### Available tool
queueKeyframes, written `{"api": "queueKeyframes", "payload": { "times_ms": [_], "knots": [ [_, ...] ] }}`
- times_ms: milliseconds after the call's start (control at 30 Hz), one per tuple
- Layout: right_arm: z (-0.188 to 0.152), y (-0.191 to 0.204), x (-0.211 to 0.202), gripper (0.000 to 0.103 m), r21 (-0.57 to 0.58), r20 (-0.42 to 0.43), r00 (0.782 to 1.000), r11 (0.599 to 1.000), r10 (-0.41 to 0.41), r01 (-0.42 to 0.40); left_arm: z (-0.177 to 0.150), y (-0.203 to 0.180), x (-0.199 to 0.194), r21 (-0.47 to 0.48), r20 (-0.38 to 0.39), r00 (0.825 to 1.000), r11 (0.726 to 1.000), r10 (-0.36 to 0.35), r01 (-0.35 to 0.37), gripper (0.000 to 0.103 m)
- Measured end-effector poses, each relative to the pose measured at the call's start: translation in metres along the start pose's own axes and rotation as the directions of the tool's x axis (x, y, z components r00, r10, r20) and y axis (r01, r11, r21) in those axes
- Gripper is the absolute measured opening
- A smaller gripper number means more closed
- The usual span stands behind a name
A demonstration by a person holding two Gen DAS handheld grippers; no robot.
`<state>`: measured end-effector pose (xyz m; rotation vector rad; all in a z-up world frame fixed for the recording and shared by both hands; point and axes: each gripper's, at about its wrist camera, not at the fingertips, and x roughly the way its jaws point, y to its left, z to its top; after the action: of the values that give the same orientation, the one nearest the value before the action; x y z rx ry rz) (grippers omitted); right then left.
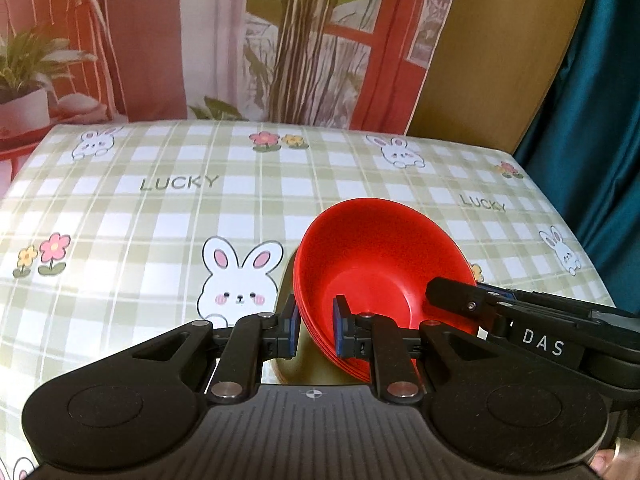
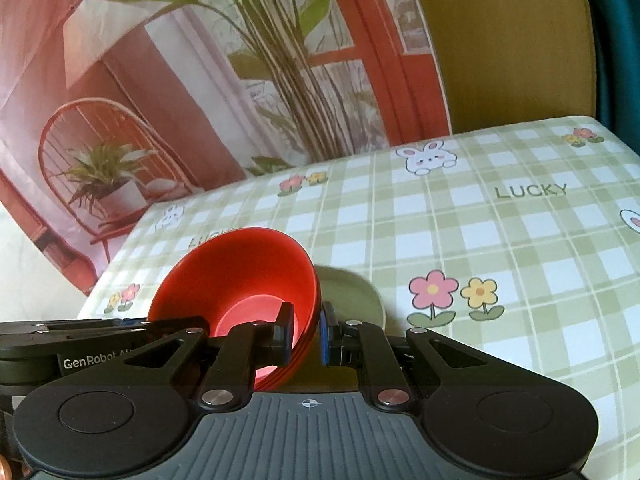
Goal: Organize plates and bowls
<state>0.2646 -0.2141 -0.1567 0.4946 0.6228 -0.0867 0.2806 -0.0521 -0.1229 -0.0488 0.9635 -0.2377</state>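
Observation:
A stack of nested red bowls is held tilted above the table, over a pale green plate that also shows in the left wrist view. My left gripper is shut on the stack's left rim, one finger inside, one outside. My right gripper is shut on the stack's opposite rim in the same way. The right gripper also shows in the left wrist view. The bowls' undersides are hidden.
The table wears a green-checked cloth with rabbits and flowers. A printed backdrop with plants and a red door hangs behind the far edge. A teal curtain hangs at the right.

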Motion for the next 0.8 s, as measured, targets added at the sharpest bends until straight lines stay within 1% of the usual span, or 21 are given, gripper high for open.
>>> {"api": "queueKeyframes", "payload": {
  "times_ms": [500, 800],
  "knots": [
    [-0.005, -0.014, 0.006, 0.011, 0.011, -0.027, 1.0, 1.0, -0.008, 0.008, -0.009, -0.005, 0.014, -0.01, -0.042, 0.999, 1.0, -0.011, 0.011, 0.019],
    [-0.008, -0.013, 0.004, 0.011, -0.011, -0.025, 1.0, 1.0, -0.005, 0.004, -0.009, -0.007, 0.014, -0.004, -0.036, 0.999, 1.0, -0.005, 0.005, 0.019]
  ]
}}
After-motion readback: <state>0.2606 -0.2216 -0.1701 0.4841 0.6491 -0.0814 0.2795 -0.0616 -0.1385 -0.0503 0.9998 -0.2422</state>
